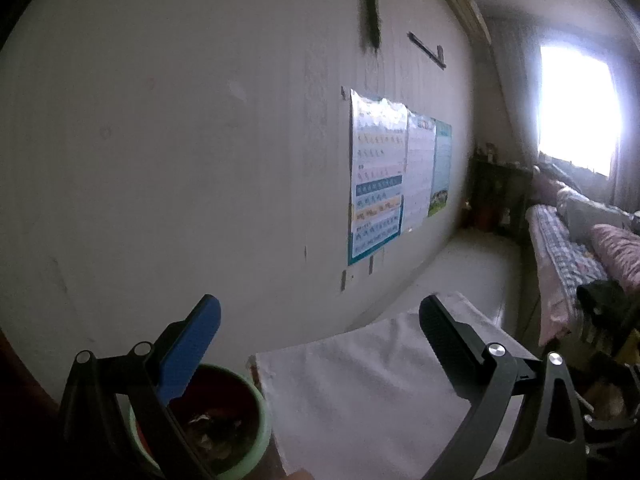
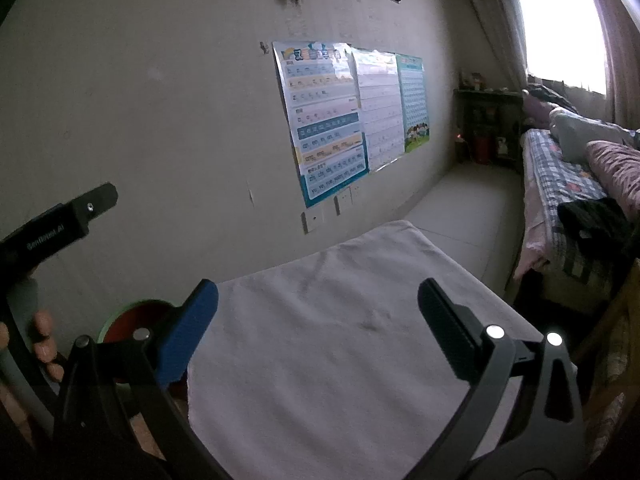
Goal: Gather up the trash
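- Left gripper: fingers spread wide, nothing between them; it hangs over the near edge of the white cloth.
- Right gripper: fingers likewise spread wide and empty, raised over the same cloth.
- Green bin with dark red liner sits just left of the cloth-covered surface, against the wall; crumpled trash lies inside it.
- Right wrist view: the bin's rim shows behind the blue finger; a person's fingers grip the other tool at the left edge.
- Three charts are stuck to the wall; a bed with checked bedding stands at right, under a bright window.
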The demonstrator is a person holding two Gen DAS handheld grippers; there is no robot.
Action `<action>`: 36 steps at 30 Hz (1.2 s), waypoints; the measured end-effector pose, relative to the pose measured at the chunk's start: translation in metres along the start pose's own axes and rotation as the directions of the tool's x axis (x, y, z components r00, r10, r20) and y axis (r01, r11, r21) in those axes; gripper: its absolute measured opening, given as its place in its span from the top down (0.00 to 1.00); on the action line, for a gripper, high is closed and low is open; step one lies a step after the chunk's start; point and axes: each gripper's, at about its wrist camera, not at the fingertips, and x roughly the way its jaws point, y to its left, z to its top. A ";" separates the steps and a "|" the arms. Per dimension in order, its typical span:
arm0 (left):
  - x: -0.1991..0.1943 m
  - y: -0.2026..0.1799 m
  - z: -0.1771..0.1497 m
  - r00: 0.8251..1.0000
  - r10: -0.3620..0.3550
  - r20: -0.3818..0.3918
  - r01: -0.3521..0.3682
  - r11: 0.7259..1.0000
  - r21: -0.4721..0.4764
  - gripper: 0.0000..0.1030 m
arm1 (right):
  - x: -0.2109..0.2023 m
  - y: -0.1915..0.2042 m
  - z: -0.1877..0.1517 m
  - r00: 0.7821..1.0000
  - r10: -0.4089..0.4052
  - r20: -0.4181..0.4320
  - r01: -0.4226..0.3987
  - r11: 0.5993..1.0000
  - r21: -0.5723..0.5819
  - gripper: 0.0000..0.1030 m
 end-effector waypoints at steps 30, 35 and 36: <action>0.013 -0.003 -0.009 0.997 -0.035 -0.065 0.034 0.999 -0.019 0.08 | 0.011 -0.015 -0.012 0.998 -0.014 -0.059 0.018 0.998 0.055 0.04; 0.017 -0.004 -0.013 0.996 -0.035 -0.077 0.034 0.999 -0.016 0.08 | 0.017 -0.019 -0.016 0.997 -0.015 -0.080 0.020 0.997 0.069 0.04; 0.018 -0.004 -0.013 0.996 -0.034 -0.082 0.033 0.999 -0.017 0.08 | 0.018 -0.020 -0.018 0.996 -0.015 -0.084 0.021 0.997 0.072 0.04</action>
